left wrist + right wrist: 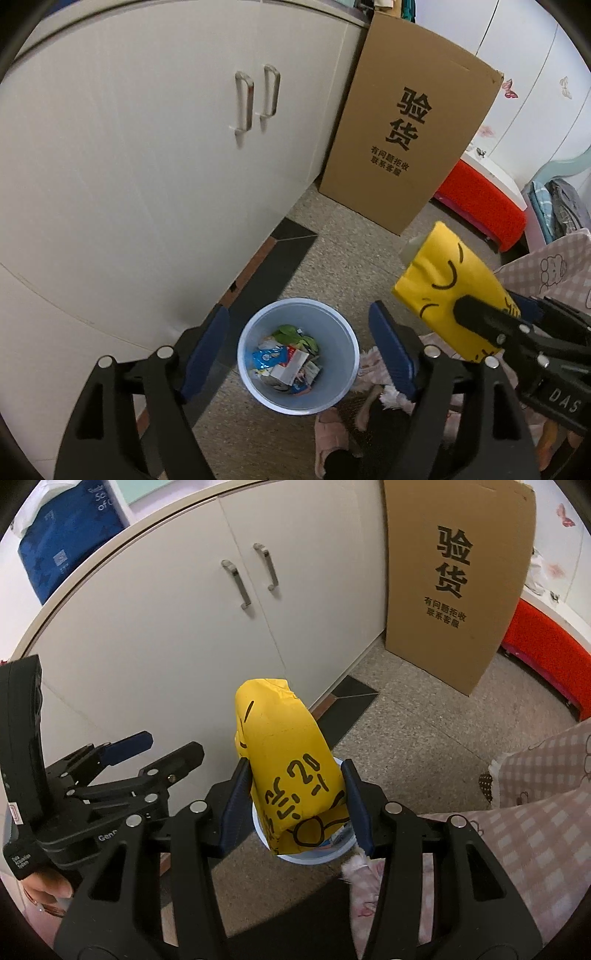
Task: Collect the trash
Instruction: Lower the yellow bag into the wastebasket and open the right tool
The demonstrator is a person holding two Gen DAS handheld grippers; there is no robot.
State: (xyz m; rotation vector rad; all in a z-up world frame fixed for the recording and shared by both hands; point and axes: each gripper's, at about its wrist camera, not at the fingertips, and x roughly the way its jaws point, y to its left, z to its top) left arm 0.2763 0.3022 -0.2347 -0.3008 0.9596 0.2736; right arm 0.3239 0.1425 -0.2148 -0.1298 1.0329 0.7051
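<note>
One pale blue waste bin [298,356] stood on the speckled floor [354,254], just beside a white cabinet [147,177] with two doors and two metal handles [244,107]. Inside the bin lay a small heap of wrappers [286,363]: one blue packet, one green piece and several white and printed scraps too jumbled to count.

The left gripper [299,354] hung above the bin with its two blue-padded fingers [205,354] spread wide on either side of the rim, nothing between them.

The right gripper [295,805] pinched one yellow tissue pack [284,760] between its two blue pads [234,808], which pressed on the pack's opposite sides. The pack bore black doodles and lettering and stood nearly upright, tilted slightly away, over the bin's rim [306,858], most of which it hid from the right wrist view. In the left wrist view the same pack [454,291] was held off to the right of the bin, above the floor.

One tall cardboard box [410,133] with black printed characters leaned at the cabinet's far end, and one red cushioned stool [484,210] sat beyond it. One dark blue package [70,535] rested on the cabinet top. Pink checked fabric [535,812] filled the right side.
</note>
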